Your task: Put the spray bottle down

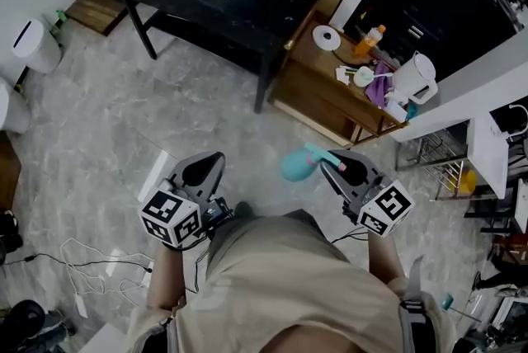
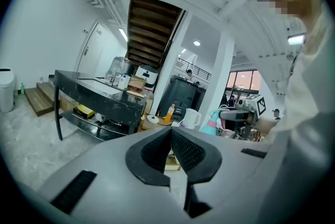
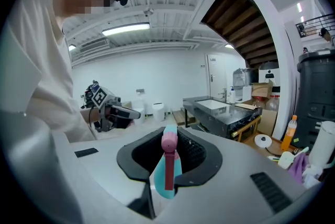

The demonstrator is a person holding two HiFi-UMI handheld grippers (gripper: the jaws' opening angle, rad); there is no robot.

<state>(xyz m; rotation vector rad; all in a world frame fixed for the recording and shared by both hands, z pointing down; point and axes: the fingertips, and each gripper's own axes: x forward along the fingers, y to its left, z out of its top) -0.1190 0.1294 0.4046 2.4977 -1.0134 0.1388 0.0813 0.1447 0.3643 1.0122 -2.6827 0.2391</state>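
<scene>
Left gripper [image 2: 171,133]: jaws pressed together, empty.
Right gripper [image 3: 169,133]: jaws clamped on spray bottle [image 3: 159,178].
Spray bottle: teal body, pink nozzle, held above floor [image 1: 124,120].

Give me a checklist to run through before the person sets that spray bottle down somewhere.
1. Spray bottle gripped by right tool: ok, jaws shut on it.
2. Left tool free to help: ok, jaws together, nothing between them.
3. Bottle over a resting surface: not ok, it hangs above the floor.
4. Free spot on wooden table: ok, bare wood beside the tape roll.
5. Bottle's fill level: cannot tell.
</scene>
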